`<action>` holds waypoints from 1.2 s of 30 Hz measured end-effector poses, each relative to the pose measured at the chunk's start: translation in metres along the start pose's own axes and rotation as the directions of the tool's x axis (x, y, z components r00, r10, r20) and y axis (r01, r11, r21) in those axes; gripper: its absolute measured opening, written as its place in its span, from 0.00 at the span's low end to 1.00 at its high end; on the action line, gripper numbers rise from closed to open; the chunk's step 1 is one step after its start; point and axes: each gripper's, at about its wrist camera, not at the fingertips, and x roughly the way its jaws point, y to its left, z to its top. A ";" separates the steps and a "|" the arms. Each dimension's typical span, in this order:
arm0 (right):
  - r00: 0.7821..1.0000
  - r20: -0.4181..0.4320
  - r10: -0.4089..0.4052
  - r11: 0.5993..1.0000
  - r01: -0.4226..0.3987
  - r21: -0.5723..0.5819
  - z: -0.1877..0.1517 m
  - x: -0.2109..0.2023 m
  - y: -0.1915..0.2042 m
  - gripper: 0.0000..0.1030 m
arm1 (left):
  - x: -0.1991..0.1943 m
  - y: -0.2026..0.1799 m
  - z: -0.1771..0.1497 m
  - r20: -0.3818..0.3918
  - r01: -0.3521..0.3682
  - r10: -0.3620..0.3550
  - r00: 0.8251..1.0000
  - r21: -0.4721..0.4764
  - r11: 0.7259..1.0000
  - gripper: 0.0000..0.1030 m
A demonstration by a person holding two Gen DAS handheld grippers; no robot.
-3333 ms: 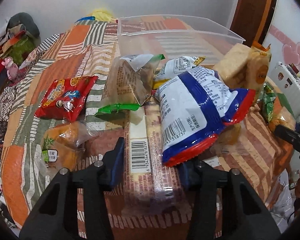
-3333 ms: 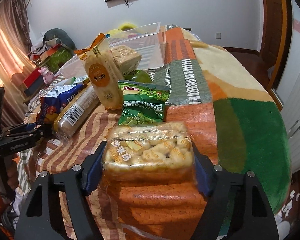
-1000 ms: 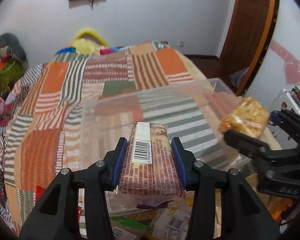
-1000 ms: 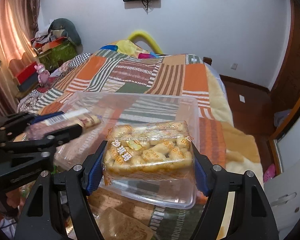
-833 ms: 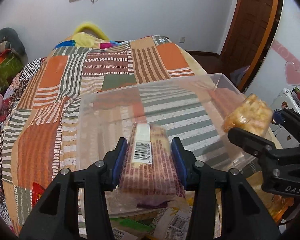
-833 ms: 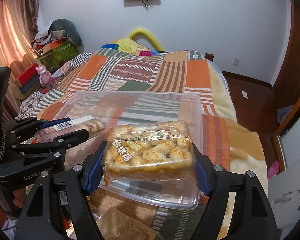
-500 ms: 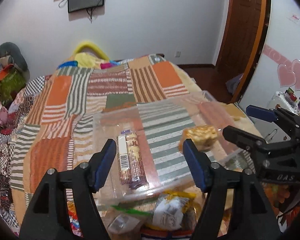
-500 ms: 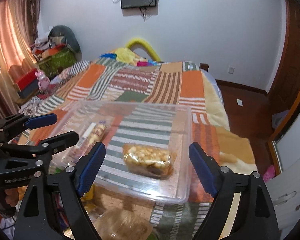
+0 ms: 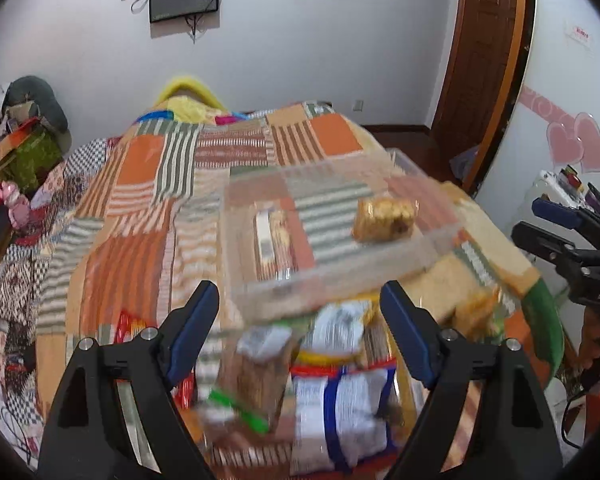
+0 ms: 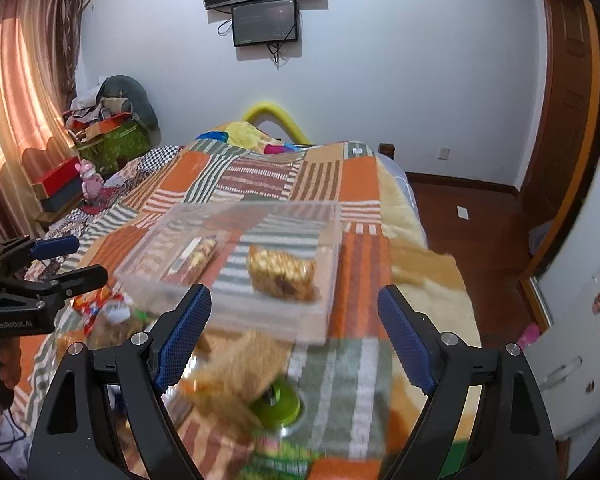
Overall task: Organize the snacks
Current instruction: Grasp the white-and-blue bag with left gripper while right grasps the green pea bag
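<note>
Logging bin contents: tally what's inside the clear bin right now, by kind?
Inside the clear bin:
Long biscuit pack: 1
Golden puffed-snack pack: 1
Total: 2
Both grippers (left, right) are open and hold nothing.

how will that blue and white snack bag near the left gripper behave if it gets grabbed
The blue and white bag looks puffy and soft, so it will probably crumple and give under the open left hand-held gripper. For its bulk it is likely light. Its glossy film may slip, and it lies packed among other packets, so a lift could drag those along.
</note>
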 end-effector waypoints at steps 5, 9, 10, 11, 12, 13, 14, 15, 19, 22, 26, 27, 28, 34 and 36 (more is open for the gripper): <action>0.999 -0.035 0.000 1.000 -0.001 -0.014 -0.024 -0.008 0.002 0.81 | -0.007 0.000 -0.031 -0.035 -0.011 0.011 0.999 -0.006 1.000 0.81; 0.997 -0.072 -0.002 1.000 0.003 0.008 -0.042 -0.008 0.004 0.81 | -0.006 -0.002 -0.058 -0.076 0.007 -0.009 0.997 -0.020 1.000 0.81; 0.997 -0.082 0.002 1.000 0.000 0.020 -0.047 -0.006 0.004 0.81 | -0.006 -0.002 -0.063 -0.083 0.015 -0.017 0.996 -0.024 1.000 0.81; 0.995 -0.096 0.012 0.999 -0.008 0.038 -0.054 -0.003 0.005 0.81 | -0.005 -0.002 -0.068 -0.095 0.024 -0.026 0.995 -0.030 0.999 0.81; 0.994 -0.108 0.018 0.999 -0.013 0.053 -0.060 -0.001 0.005 0.81 | -0.003 -0.002 -0.074 -0.108 0.032 -0.036 0.993 -0.039 0.999 0.81; 0.992 -0.125 0.023 0.997 -0.014 0.070 -0.065 0.005 0.006 0.81 | 0.000 -0.002 -0.079 -0.125 0.038 -0.044 0.991 -0.048 0.998 0.81; 0.991 -0.133 0.025 0.997 -0.014 0.080 -0.070 0.007 0.006 0.81 | 0.002 -0.002 -0.082 -0.135 0.039 -0.046 0.990 -0.052 0.998 0.81; 0.990 -0.141 0.027 0.996 -0.014 0.092 -0.074 0.010 0.006 0.81 | 0.006 -0.002 -0.085 -0.149 0.041 -0.049 0.988 -0.058 0.998 0.81; 0.985 -0.169 0.045 0.988 -0.019 0.150 -0.082 0.026 0.000 0.81 | 0.019 -0.002 -0.091 -0.186 0.067 -0.081 0.979 -0.081 0.994 0.81; 0.983 -0.182 0.037 0.987 -0.007 0.163 -0.085 0.034 -0.001 0.81 | 0.028 -0.003 -0.091 -0.190 0.067 -0.085 0.978 -0.099 0.993 0.83; 0.982 -0.183 0.038 0.987 -0.008 0.160 -0.089 0.038 0.002 0.81 | 0.044 -0.005 -0.093 -0.205 0.054 -0.075 0.976 -0.107 0.993 0.84; 0.983 -0.183 0.036 0.988 -0.008 0.151 -0.088 0.039 0.004 0.79 | 0.046 -0.005 -0.093 -0.207 0.055 -0.077 0.975 -0.110 0.992 0.84; 0.983 -0.182 0.033 0.990 -0.007 0.143 -0.088 0.039 0.005 0.77 | 0.048 -0.004 -0.093 -0.205 0.061 -0.085 0.975 -0.120 0.991 0.84; 0.984 -0.180 -0.018 0.993 0.039 0.115 -0.094 0.040 0.007 0.61 | 0.052 -0.003 -0.092 -0.190 0.081 -0.106 0.976 -0.137 0.987 0.77; 0.985 -0.173 -0.024 0.992 0.045 0.119 -0.096 0.036 0.004 0.49 | 0.051 -0.006 -0.091 -0.182 0.106 -0.127 0.975 -0.123 0.987 0.63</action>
